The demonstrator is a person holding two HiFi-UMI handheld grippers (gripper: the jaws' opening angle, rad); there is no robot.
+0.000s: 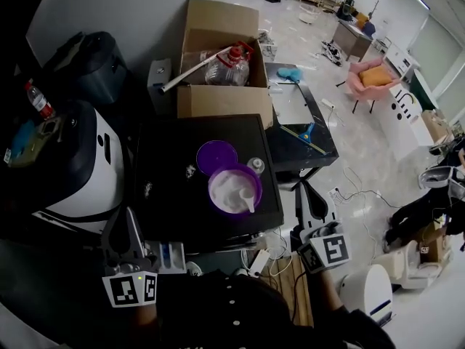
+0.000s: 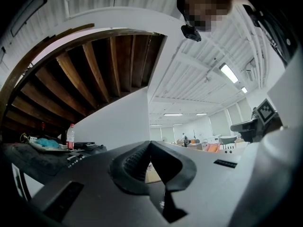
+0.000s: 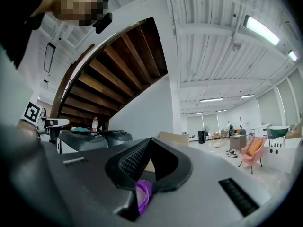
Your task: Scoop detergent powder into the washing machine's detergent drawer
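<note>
A purple tub (image 1: 234,189) of white detergent powder stands open on the black tabletop (image 1: 174,158), with a white scoop (image 1: 247,198) lying in the powder. Its purple lid (image 1: 216,155) lies just behind it, beside a small clear cap (image 1: 256,165). My left gripper (image 1: 133,222) is shut and empty at the table's near left corner, next to a white and blue part (image 1: 171,256) that I cannot identify. My right gripper (image 1: 303,193) is shut and empty off the table's near right corner. The left gripper view shows my left gripper (image 2: 149,145) with jaws together. In the right gripper view, the tub (image 3: 143,195) peeks below my right gripper (image 3: 151,141).
A white and black machine (image 1: 76,169) stands left of the table, with a red-labelled bottle (image 1: 38,100) on top. A cardboard box (image 1: 221,57) holding plastic bottles sits behind the table. A lower black table (image 1: 301,133) stands to the right. Cables (image 1: 349,187) trail over the floor.
</note>
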